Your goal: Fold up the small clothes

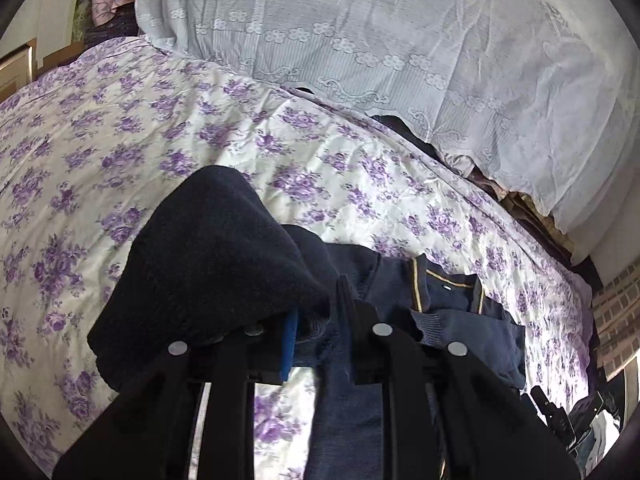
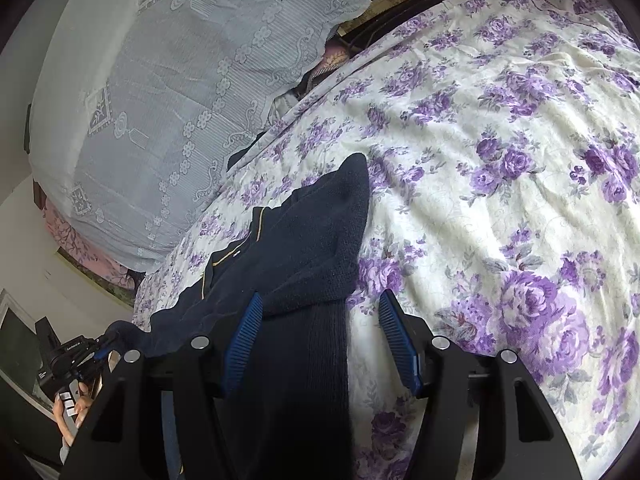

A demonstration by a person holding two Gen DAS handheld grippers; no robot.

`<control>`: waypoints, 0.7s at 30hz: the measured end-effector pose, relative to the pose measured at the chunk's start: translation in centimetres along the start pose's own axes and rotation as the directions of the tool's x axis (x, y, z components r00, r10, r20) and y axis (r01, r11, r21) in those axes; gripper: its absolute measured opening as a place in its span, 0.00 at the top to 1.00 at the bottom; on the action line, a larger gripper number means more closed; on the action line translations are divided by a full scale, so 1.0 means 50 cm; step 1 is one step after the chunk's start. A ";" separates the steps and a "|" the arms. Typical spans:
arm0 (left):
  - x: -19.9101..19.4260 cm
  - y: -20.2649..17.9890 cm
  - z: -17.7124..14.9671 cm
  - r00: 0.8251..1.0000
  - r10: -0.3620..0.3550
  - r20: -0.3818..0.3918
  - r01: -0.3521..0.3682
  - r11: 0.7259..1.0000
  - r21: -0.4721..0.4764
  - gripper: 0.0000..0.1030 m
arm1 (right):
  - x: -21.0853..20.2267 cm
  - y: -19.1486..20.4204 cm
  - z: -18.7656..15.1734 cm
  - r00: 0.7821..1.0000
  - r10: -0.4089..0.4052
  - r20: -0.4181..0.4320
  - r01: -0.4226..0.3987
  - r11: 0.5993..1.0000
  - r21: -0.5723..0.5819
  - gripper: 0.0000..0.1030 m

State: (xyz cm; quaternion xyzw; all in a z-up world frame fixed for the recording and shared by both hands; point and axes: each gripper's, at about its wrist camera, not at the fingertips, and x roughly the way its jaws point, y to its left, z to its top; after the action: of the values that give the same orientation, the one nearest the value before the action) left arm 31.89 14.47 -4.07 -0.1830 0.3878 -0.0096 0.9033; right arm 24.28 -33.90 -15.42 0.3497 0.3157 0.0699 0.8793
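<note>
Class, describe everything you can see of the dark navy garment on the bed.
The navy garment is a small knitted top with a collar edged in a thin gold stripe and ribbed cuffs. It lies partly folded on the purple-flowered bedsheet. The left gripper is shut on a fold of its knit, lifting that part. The right gripper is open, its blue pads either side of a ribbed section without pressing on it.
</note>
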 end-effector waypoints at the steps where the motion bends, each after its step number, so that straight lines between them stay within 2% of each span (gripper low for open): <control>1: 0.002 -0.019 -0.001 1.000 -0.002 -0.003 0.002 1.000 0.015 0.83 | 0.001 0.000 0.000 1.000 0.002 -0.002 -0.002 1.000 0.001 0.41; 5: 0.009 -0.085 -0.011 1.000 0.000 -0.007 0.000 0.997 0.079 0.83 | 0.005 -0.001 0.001 1.000 0.007 -0.007 -0.007 1.000 0.006 0.41; 10: 0.022 -0.171 -0.028 0.999 -0.029 -0.030 0.034 0.988 0.148 0.83 | 0.009 -0.002 0.003 1.000 0.011 -0.012 -0.011 1.000 0.011 0.41; 15: 0.049 -0.273 -0.054 0.997 -0.060 -0.057 0.072 0.970 0.234 0.83 | 0.011 -0.004 0.005 1.000 0.014 -0.014 -0.013 1.000 0.014 0.41; 21: 0.102 -0.369 -0.102 0.989 -0.090 -0.119 0.122 0.948 0.293 0.83 | 0.013 -0.004 0.005 1.000 0.017 -0.015 -0.017 1.000 0.020 0.40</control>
State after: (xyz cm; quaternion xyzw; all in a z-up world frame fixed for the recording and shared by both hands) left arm 34.16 -5.20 -4.62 -0.0641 0.4180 -0.1263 0.8973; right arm 24.94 -33.99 -15.75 0.3606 0.3201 0.0769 0.8727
